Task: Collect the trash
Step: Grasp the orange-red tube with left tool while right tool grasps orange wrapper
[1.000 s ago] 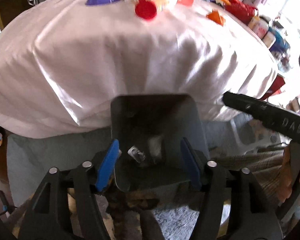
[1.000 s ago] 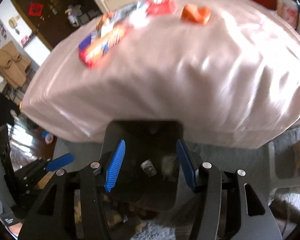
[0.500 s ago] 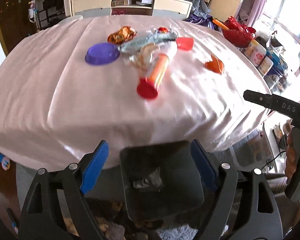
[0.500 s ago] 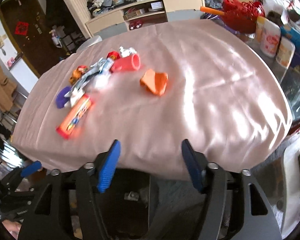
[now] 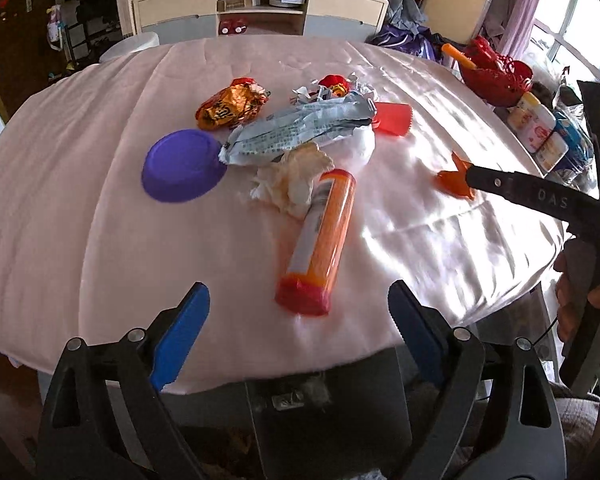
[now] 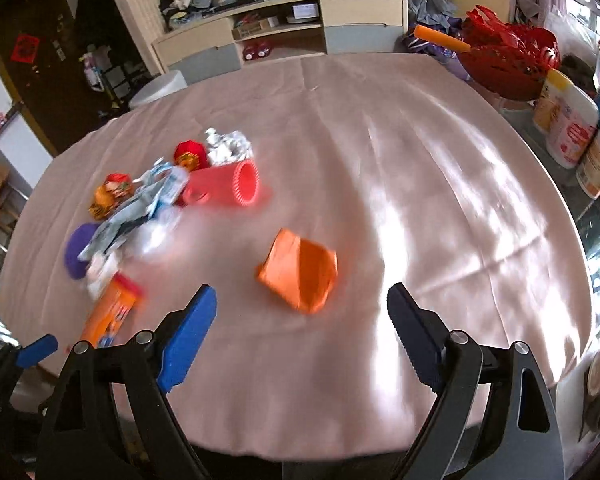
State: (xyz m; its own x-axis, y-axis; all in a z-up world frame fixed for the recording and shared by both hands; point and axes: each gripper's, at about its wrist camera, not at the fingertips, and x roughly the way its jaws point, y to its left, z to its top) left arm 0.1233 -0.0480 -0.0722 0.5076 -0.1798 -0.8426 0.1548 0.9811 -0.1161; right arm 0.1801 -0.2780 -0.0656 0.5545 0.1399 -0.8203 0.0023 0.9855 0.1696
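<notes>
Tube (image 5: 320,240) lying flat, red cap toward camera, lengthwise.

Tablecloth (image 5: 100,220): I see glossy, satiny pink cloth, creased.
Tube (image 5: 320,240): smooth orange plastic, shiny.
Bowl (image 5: 182,164): matt purple plastic.
Wrapper (image 5: 300,128): crinkled silvery foil.
Tissue (image 5: 292,184): soft crumpled paper.
Finger pads (image 5: 180,336): I read ribbed blue plastic.
Bin (image 5: 332,420): dull grey plastic.

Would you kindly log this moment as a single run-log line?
left gripper: just opening, jaws empty, above orange tube | right gripper: just opening, jaws empty, above orange wrapper | bin: at table edge
</notes>
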